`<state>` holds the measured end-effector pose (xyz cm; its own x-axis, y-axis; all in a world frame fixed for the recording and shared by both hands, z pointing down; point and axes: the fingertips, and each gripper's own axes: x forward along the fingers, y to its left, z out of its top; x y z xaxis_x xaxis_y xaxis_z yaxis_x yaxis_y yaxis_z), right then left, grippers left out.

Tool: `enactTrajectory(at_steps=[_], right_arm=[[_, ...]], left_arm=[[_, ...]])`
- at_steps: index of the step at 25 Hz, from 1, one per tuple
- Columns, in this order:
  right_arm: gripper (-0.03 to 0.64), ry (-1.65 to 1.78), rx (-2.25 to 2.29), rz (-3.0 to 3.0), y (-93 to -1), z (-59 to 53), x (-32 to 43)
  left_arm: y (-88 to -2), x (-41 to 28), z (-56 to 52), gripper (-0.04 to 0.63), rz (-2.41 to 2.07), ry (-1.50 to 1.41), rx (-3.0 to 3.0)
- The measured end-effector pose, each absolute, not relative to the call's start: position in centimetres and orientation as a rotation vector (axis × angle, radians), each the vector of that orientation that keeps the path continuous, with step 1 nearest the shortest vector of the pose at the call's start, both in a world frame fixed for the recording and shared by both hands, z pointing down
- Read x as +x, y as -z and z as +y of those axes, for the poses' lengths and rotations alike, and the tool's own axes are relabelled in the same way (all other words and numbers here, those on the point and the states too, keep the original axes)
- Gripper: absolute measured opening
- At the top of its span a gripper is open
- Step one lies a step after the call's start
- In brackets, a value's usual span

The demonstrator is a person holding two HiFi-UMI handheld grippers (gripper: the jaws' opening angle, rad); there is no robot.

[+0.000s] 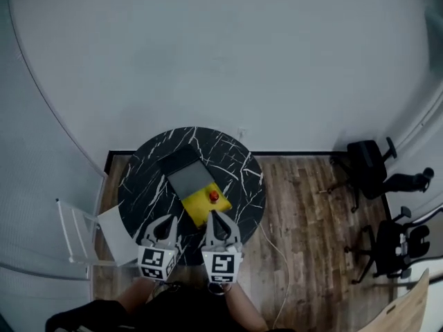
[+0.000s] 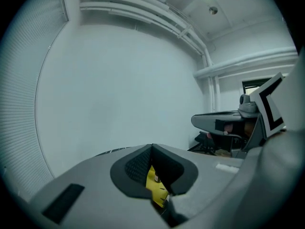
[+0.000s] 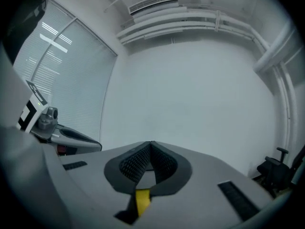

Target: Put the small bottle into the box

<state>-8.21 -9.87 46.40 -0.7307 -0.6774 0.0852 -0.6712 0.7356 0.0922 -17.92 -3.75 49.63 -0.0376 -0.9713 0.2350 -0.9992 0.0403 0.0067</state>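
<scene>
On a round black marble table (image 1: 145,178) stands an open grey box (image 1: 191,178) with its dark lid (image 1: 178,160) behind it. In front of the box lies a yellow pad (image 1: 199,206), and on it sits the small bottle (image 1: 214,196), showing red. My left gripper (image 1: 168,220) hovers over the table's near edge, left of the pad. The right gripper (image 1: 217,215) has its tips at the pad's near edge, just short of the bottle. Both are shut and hold nothing. In each gripper view the jaws meet, left gripper (image 2: 151,147) and right gripper (image 3: 151,143), with yellow pad (image 2: 155,185) below.
A white chair (image 1: 83,234) stands against the table's left side. Two black office chairs (image 1: 374,168) are on the wooden floor at the right, and a white cable (image 1: 277,254) runs across the floor by the table. A pale wall rises behind.
</scene>
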Motion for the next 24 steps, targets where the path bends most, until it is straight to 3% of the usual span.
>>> enactTrajectory(at_steps=[24], right_arm=[[-0.005,0.186,1.194,-2.814,-43.5,-7.0,-9.7]], left_arm=[[-47.5,-20.7,-2.3,-0.002,-2.165,-0.129,2.121]])
